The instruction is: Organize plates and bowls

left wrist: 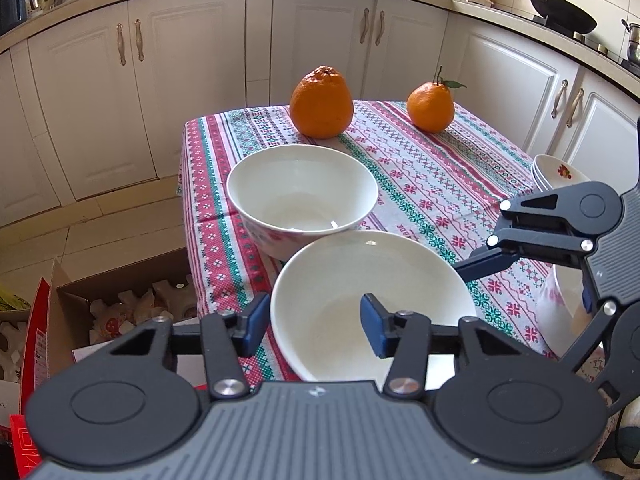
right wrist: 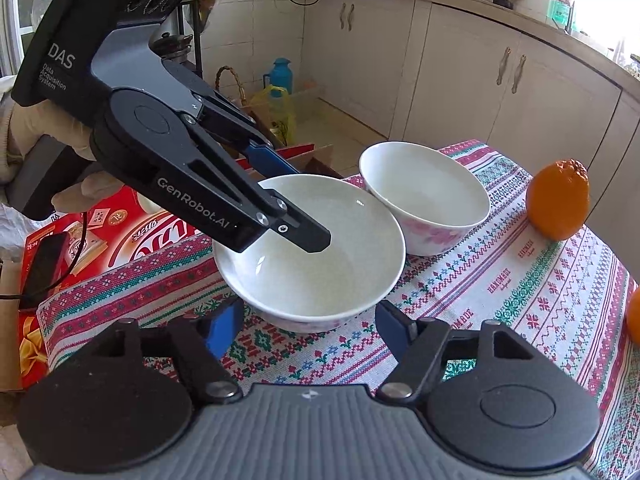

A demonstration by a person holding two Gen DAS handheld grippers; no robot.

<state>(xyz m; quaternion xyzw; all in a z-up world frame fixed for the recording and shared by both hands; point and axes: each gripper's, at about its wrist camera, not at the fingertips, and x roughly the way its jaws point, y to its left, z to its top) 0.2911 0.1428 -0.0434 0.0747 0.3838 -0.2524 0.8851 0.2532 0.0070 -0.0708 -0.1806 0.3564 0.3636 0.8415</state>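
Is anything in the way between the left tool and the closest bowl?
Nothing visible is. The left tool is open and straddles the closest bowl at its rim, with one finger inside and one outside.

We see two glossy white ceramic bowls, the near bowl (left wrist: 372,304) and the far bowl (left wrist: 302,196), both smooth and catching highlights. The desk wears a woven cloth (left wrist: 432,184), matt, with a stitched-looking pattern. Each orange (left wrist: 321,102) has dimpled, slightly shiny peel. The left hand-held gripper (left wrist: 314,326) looks like matt black plastic with ribbed grey casing, metal screws and blue pads (left wrist: 256,316).
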